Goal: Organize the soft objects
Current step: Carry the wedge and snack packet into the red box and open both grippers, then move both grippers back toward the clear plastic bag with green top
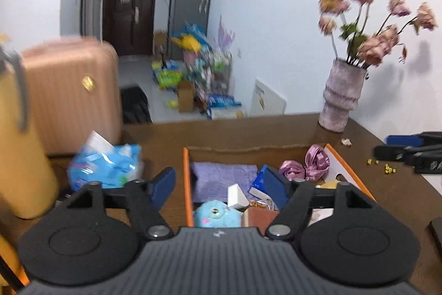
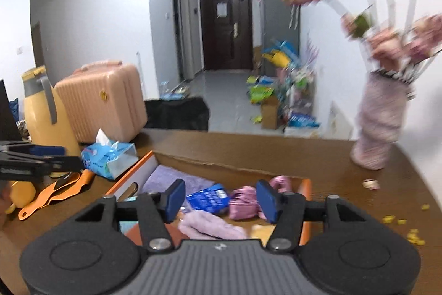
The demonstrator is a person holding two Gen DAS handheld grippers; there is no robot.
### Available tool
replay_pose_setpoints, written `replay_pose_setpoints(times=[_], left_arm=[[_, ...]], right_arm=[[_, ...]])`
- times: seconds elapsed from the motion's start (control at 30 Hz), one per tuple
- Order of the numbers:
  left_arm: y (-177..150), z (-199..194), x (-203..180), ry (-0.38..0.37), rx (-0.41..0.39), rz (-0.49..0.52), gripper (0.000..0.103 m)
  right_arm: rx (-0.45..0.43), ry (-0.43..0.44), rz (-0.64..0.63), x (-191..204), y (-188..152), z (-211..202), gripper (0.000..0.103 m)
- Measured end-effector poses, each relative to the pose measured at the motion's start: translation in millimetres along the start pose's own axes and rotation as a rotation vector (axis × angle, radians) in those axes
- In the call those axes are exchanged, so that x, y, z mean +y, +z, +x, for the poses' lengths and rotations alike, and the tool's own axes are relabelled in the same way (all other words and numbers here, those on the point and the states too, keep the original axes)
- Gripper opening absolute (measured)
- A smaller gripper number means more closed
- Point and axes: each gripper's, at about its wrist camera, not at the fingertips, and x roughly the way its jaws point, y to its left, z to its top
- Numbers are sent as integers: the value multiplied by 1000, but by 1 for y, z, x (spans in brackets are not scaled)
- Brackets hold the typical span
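Both grippers, left and right, hang empty with jaws wide above the box, probably between placements; next, pick another soft thing.

Left gripper is seen with jaws parted, nothing held between them, above an orange-rimmed cardboard box. In the box: purple towel at 12 o'clock, blue plush toy at 6, pink satin fabric at 2. Tissue pack is placed at 9, outside.
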Motion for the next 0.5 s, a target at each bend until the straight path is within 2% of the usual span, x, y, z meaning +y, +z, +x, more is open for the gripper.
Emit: replay_pose_setpoints(times=[0.1, 0.3, 0.4, 0.5], left_arm=[[-4, -41, -11, 17, -67, 42, 81], [-14, -93, -35, -6, -122, 71, 84], [-41, -113, -45, 18, -141, 64, 84], [-87, -139, -57, 16, -166, 51, 84]], right_arm=[[-46, -35, -16, -7, -7, -43, 66], [-112, -36, 0, -5, -23, -101, 67], [-150, -35, 9, 2, -47, -124, 67], [-182, -21, 22, 13, -93, -151, 67]])
